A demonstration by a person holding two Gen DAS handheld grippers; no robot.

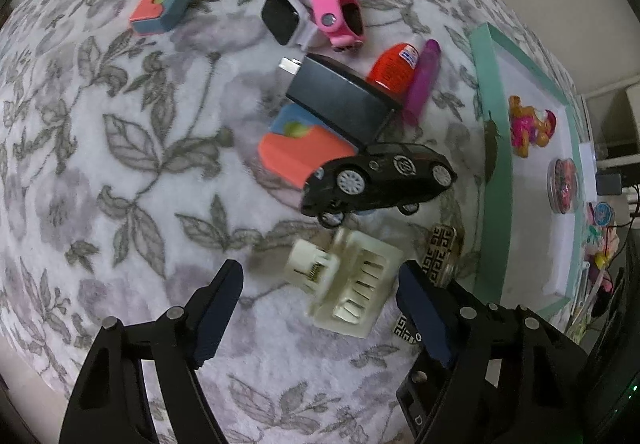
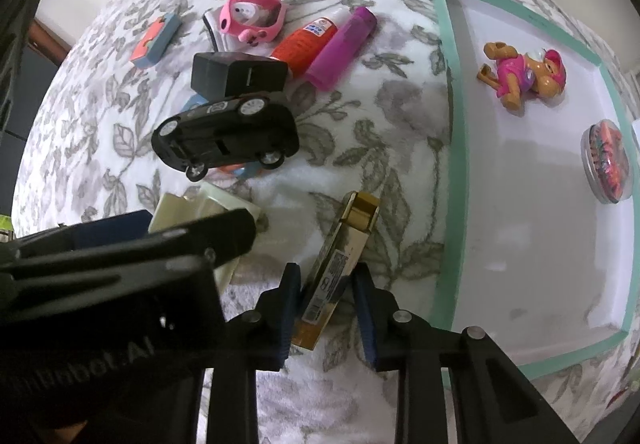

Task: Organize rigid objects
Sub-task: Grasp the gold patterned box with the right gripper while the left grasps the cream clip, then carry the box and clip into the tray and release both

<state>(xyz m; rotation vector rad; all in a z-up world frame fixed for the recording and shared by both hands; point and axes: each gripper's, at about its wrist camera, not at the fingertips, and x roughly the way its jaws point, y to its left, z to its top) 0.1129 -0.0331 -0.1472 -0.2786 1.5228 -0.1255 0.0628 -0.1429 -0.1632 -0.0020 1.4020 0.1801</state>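
A: Two pick-ups at once, I'd say. The right gripper (image 2: 326, 298) straddles the gold patterned box (image 2: 340, 268) lying on the floral blanket (image 2: 380, 123). Its left pad looks to be on the box's edge; the right pad is close, but whether it presses I cannot tell.

B: And the left gripper (image 1: 320, 304)?

A: Spread wide either side of the cream plastic clip (image 1: 348, 280), neither pad on it. It holds nothing.

B: So the next move?

A: My guess: firm up the hold on the box, lift it and carry it over the rim of the teal tray (image 2: 452, 123) just to its right. The left needs to sink and close squarely on the clip.

B: What does each view add?

A: The right wrist view shows the tray floor, with the pink dog figure (image 2: 524, 75) and a round clear case (image 2: 608, 163) already inside. The left wrist view shows the face of the white smartwatch (image 1: 284, 17) beside the pink watch (image 1: 338, 11), and the orange-and-blue block (image 1: 296, 155) under the black toy car (image 1: 380, 179), which the other view mostly hides.
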